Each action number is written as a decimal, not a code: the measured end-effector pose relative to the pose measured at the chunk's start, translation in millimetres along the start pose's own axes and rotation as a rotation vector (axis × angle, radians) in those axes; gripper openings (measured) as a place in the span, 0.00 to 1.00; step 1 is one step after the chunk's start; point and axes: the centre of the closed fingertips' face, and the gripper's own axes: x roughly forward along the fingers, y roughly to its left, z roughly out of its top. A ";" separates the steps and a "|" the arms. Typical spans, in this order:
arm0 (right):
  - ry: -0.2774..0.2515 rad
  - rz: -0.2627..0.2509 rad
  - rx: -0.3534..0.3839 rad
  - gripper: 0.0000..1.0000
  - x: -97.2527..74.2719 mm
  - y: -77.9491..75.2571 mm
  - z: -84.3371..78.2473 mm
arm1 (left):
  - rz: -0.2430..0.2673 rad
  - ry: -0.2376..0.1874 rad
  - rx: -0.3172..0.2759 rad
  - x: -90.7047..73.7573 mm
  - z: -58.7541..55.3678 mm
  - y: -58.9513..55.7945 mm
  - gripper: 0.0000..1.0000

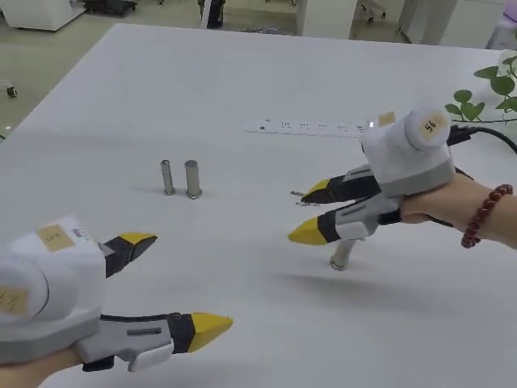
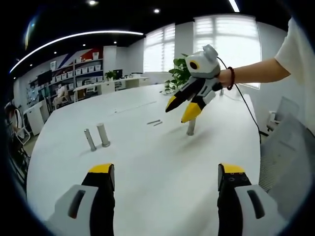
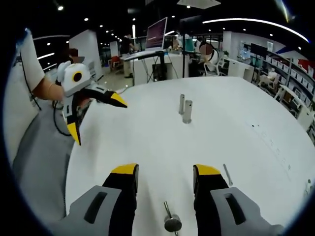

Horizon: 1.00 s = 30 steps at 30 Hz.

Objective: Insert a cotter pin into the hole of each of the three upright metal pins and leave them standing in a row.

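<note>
Three metal pins on desk: pair of pins upright side by side, third pin under right tool; two cotter pins nearby; left tool wide open, right part open, both empty

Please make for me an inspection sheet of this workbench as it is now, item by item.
Surface: white table, mostly bare.
Job's things: narrow pin and wider pin upright, side by side; third pin apart, beneath the right claw; loose cotter pins lying on the table.
Clutter: power strip at the far side.
Grippers: left claw open, empty; right claw open, empty.
Cables: black cable at the right claw's body.
Surroundings: plant, shelves, office desks.
</note>
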 end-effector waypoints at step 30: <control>-0.061 -0.050 0.043 0.44 82.5 -27.0 62.3 | 0.037 -0.058 -0.053 -20.6 4.3 19.9 0.88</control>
